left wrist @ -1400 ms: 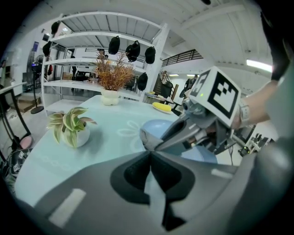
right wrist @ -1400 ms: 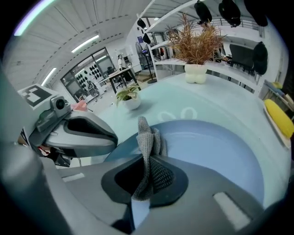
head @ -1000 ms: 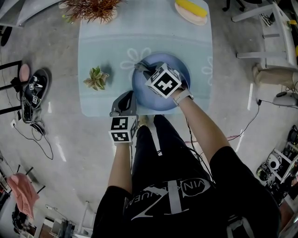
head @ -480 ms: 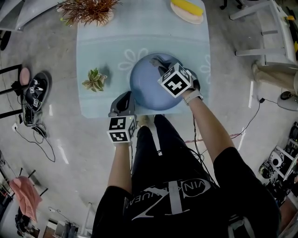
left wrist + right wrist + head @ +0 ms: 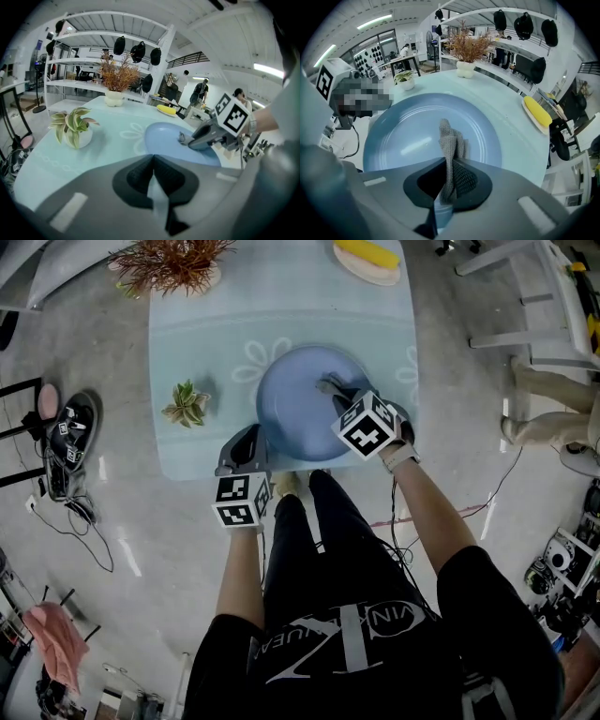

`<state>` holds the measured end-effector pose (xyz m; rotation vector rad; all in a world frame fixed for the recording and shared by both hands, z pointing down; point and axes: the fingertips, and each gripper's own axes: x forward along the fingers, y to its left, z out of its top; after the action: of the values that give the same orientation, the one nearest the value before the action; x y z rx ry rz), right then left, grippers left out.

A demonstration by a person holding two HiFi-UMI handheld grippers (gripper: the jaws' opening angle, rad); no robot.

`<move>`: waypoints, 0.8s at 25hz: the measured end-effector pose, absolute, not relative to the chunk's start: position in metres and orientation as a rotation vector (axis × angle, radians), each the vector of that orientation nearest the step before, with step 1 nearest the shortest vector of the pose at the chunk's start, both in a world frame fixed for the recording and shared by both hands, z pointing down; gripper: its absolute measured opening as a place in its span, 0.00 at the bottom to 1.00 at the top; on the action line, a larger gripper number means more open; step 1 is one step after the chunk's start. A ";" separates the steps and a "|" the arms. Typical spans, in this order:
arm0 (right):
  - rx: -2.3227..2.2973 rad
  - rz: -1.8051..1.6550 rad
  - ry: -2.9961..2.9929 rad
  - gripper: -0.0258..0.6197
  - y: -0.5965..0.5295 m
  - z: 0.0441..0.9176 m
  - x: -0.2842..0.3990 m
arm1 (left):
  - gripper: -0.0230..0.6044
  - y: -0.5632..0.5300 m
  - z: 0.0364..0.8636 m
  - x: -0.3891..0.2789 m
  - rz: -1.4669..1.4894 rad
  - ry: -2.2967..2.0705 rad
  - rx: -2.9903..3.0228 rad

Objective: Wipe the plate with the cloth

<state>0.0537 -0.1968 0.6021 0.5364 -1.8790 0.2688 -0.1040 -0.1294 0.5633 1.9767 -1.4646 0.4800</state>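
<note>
A round blue plate (image 5: 286, 413) (image 5: 161, 138) (image 5: 408, 133) lies near the front edge of the pale blue table (image 5: 197, 324). My right gripper (image 5: 330, 390) (image 5: 446, 164) reaches over the plate's right half and is shut on a grey knitted cloth (image 5: 324, 385) (image 5: 450, 140) (image 5: 182, 138). The cloth's free end rests on the plate's inner surface. My left gripper (image 5: 249, 435) (image 5: 152, 161) sits at the table's front edge, just left of the plate's near rim. Its jaws are pressed together, and I make out nothing held in them.
A small potted succulent (image 5: 186, 401) (image 5: 72, 127) stands left of the plate. A dried plant in a white pot (image 5: 171, 261) (image 5: 115, 77) is at the far left, and a yellow item on a dish (image 5: 367, 259) (image 5: 536, 112) at the far right. Shoes and cables lie on the floor at left.
My right gripper has dragged the cloth across the plate, from its far left part toward its right side. The left gripper has stayed at the table edge.
</note>
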 end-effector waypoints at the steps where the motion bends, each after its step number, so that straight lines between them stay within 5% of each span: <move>1: 0.526 0.271 -1.879 0.08 -0.191 0.602 0.054 | 0.04 -0.129 0.563 -0.104 0.479 -1.465 1.977; 20: 0.204 0.386 -1.996 0.08 -0.114 0.602 -0.027 | 0.04 -0.129 0.564 -0.105 0.456 -1.468 1.967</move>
<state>-0.0270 -0.1142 0.6024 0.2043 -1.9964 0.3860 -0.1055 -0.1292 0.5637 1.9670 -1.4683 0.4564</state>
